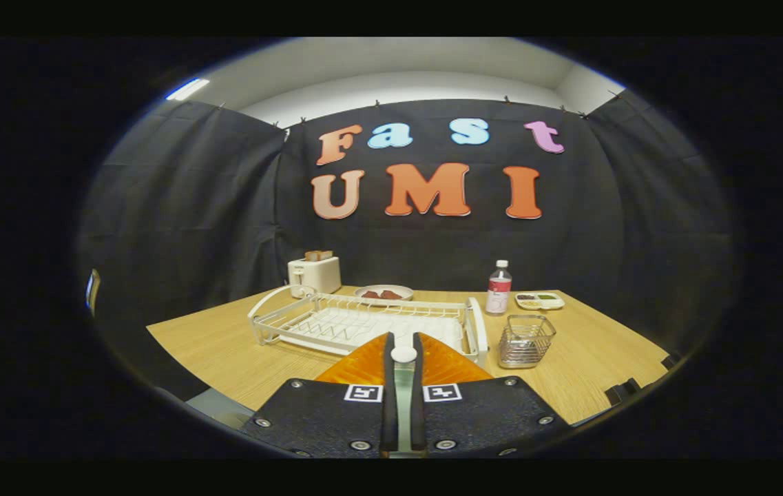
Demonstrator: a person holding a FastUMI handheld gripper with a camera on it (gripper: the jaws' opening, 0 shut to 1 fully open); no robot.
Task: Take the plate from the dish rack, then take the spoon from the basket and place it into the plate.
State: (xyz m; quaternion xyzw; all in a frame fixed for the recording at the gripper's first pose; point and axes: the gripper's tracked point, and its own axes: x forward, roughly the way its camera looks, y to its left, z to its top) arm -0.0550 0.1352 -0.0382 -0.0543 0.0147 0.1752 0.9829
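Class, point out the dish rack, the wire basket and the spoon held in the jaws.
dish rack [336,324]: gripper view, on its white wire floor.
wire basket [526,342]: gripper view, on its front mesh wall.
spoon [403,372]: gripper view, on its handle between the jaws.

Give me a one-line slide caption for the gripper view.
Tongs shut on a spoon above an orange plate, before a white dish rack and wire basket.

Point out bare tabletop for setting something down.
Bare table lies left of the dish rack and right of the basket, toward the near edge. Crowded: the back, with toaster, food plate, bottle, tray. The gripper, shut on the spoon, sits over the orange plate.
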